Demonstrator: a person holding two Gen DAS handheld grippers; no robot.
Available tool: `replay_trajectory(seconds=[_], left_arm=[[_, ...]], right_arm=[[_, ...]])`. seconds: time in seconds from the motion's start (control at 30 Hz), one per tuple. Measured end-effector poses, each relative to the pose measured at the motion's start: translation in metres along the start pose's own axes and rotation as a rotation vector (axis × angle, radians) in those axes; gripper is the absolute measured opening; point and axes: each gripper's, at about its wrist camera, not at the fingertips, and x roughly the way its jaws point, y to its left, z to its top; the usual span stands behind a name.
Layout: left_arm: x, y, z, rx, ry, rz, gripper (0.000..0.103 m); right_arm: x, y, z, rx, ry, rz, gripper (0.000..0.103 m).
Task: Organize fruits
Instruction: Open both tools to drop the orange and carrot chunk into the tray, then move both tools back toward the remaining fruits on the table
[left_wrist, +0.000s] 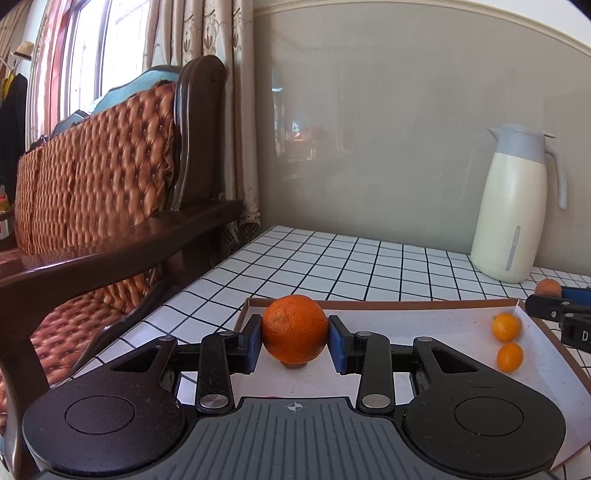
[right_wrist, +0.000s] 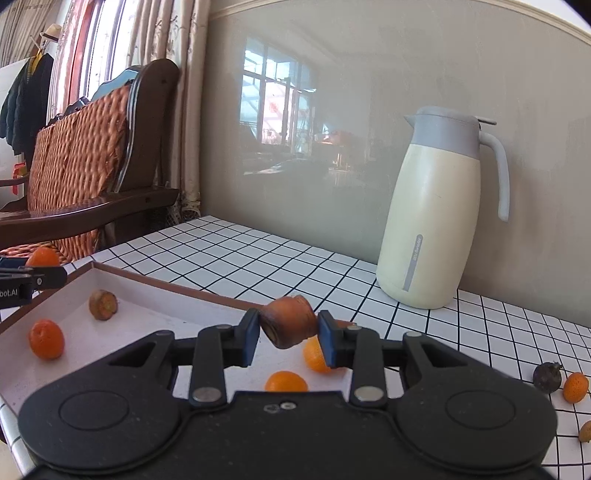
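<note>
Left gripper (left_wrist: 295, 341) jaws were clamped on a round orange fruit (left_wrist: 294, 328); right gripper (right_wrist: 289, 338) jaws gripped a brown carrot chunk (right_wrist: 290, 325).

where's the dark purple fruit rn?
Right wrist view, far right: the dark purple fruit sits on the tiled table, outside the tray, beside a small orange fruit.

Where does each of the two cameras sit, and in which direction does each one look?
Left wrist: sits behind the left tongs, looks forward over the white tray toward the wall; own fingers clamp the orange.
Right wrist: sits behind the right tongs, same direction from further right; own fingers clamp a carrot piece.
Shared: tray, cream jug, small oranges, checkered table; each view shows the other tongs at its edge.
</note>
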Motion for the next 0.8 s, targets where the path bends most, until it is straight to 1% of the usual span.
replay_trajectory(seconds=[0.17,0.2,0.23,0.27,0.3,0.33,0.37,0.4,0.43,0.57,0.63,0.8], left_arm=[[0.013,-0.002,0.004,-0.001,0.013,0.005,0.038],[0.015,-0.002,0.004,-0.004,0.014,0.008,0.038],[0.016,-0.001,0.004,-0.009,0.014,0.002,0.038],[0.016,0.000,0.002,-0.018,0.006,-0.013,0.038],[0.014,0.001,0.001,-0.024,-0.003,-0.026,0.040],[0.011,0.002,-0.001,-0.031,-0.015,-0.017,0.061],[0.007,0.002,-0.002,-0.036,-0.042,0.004,0.099],[0.001,0.003,-0.003,-0.033,-0.081,0.017,0.103],[-0.003,0.003,-0.002,-0.025,-0.104,0.020,0.103],[-0.009,0.007,-0.002,-0.054,-0.107,0.006,0.103],[-0.011,0.005,-0.005,-0.043,-0.098,0.002,0.103],[-0.021,-0.002,-0.010,0.001,-0.109,-0.006,0.103]], right_arm=[[0.010,-0.006,0.005,0.024,0.011,0.024,0.026],[0.011,-0.007,0.005,0.026,0.012,0.048,0.027],[0.011,-0.008,0.005,0.018,0.010,0.067,0.030],[0.011,-0.008,0.005,0.001,0.009,0.056,0.038],[0.009,-0.008,0.005,-0.008,-0.007,0.015,0.073],[0.004,-0.010,0.003,-0.009,-0.047,-0.026,0.097],[0.001,-0.011,0.002,-0.012,-0.075,-0.039,0.096],[0.001,-0.012,0.002,-0.018,-0.070,-0.043,0.097],[0.000,-0.013,0.001,-0.018,-0.067,-0.051,0.097],[-0.001,-0.014,-0.002,-0.009,-0.055,-0.043,0.097],[-0.003,-0.012,-0.004,-0.013,-0.053,-0.036,0.097],[-0.017,-0.007,-0.004,-0.042,-0.099,-0.040,0.097]])
